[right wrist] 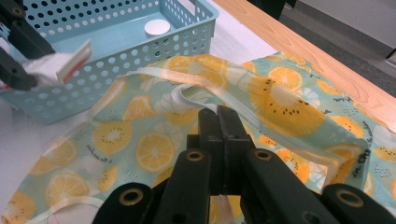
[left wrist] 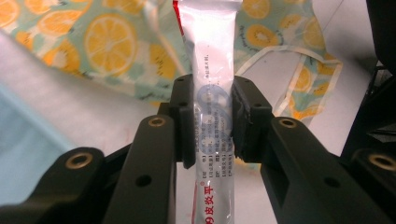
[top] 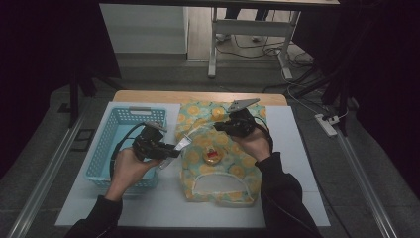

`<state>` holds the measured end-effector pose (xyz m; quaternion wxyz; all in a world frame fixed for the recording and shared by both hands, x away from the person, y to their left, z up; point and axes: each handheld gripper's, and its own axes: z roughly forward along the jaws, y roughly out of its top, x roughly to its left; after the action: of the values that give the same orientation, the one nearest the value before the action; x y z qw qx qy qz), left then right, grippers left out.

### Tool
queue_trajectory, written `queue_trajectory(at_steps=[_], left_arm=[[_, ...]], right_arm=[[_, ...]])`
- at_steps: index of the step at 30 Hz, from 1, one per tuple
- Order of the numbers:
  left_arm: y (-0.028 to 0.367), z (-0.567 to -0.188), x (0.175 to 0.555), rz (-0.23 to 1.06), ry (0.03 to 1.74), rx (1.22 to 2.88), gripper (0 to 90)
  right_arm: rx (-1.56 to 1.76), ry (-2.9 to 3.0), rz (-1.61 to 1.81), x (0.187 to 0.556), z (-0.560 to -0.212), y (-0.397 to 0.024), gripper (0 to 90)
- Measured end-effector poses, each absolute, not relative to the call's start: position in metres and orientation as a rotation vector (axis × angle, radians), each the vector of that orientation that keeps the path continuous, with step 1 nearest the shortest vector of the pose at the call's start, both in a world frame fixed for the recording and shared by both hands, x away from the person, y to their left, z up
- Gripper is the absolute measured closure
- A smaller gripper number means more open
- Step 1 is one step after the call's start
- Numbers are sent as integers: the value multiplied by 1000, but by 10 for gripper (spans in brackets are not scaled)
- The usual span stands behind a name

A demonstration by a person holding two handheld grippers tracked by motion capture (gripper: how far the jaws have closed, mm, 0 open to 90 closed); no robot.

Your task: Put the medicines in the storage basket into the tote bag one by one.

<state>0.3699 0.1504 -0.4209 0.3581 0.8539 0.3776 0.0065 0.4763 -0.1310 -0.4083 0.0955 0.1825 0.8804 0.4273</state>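
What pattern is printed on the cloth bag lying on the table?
Orange and lemon slices on pale green, on the cloth bag; clearest in the right gripper view.

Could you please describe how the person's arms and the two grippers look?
Both arms wear dark long sleeves. The left gripper and the right gripper are black, each with two angular jaws that carry brass-coloured rivets and flat black pads. A black cable loops from the left one. A grey three-cornered plate sits on top of the right one.

Lemon-print bag [top: 218, 148], perhaps silvery-white packet [left wrist: 212, 93]
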Motion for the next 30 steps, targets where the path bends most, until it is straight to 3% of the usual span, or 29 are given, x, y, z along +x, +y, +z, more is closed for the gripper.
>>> queue_trajectory(at_steps=[30], left_arm=[[59,-442,407,29,923,2283,724]], right_arm=[[540,2593,1285,477,-408,-132,900]])
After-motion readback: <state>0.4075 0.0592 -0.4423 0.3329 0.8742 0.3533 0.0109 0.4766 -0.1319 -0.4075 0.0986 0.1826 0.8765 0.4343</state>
